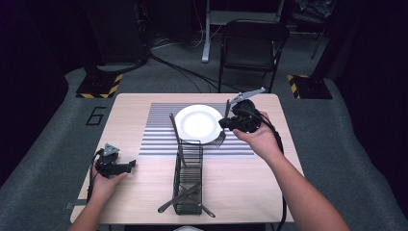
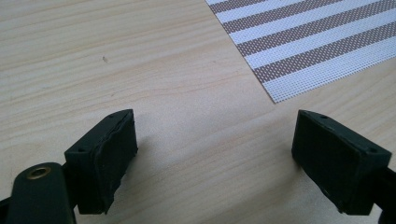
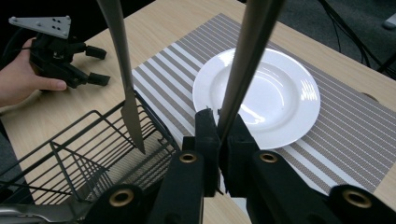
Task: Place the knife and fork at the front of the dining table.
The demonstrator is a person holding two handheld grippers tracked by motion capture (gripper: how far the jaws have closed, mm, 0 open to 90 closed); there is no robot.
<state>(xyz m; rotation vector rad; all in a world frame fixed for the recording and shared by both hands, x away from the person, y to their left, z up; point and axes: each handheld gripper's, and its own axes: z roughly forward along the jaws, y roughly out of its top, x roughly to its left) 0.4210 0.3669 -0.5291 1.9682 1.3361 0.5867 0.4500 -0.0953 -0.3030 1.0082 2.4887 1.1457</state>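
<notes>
Right tool [image 1: 225,126] is clamped on a fork [image 1: 223,135] beside the right rim of the white plate [image 1: 198,123], over the striped mat [image 1: 159,137] near the far middle of the desk [image 1: 130,108]. In the high view the fork hangs tines down, touching or just above the mat at the plate's near-right rim; handle runs up past the tool, so the long axis is close to upright, tilted slightly. For laying it down, what matters is that the free mat strip right of the plate lies directly under and just right of the fork, so the axis has to swing from upright to flat along the plate's side. Right hand [image 1: 260,139] is the one on it; left tool [image 1: 126,167] sits well apart at the near-left edge of the desk, jaws spread wide, holding nothing. Right gripper view shows the jaws pinched tight on the fork handle [image 3: 247,60] with the plate [image 3: 280,98] behind, and a knife [image 3: 123,70] standing blade-down in the wire rack [image 3: 74,158]; the high view shows the rack [image 1: 188,180] at the near middle with more cutlery lying in it. Left gripper view gives bare desk [image 2: 140,70], a mat corner [image 2: 317,42] and the gap between its pads [image 2: 112,163]
</notes>
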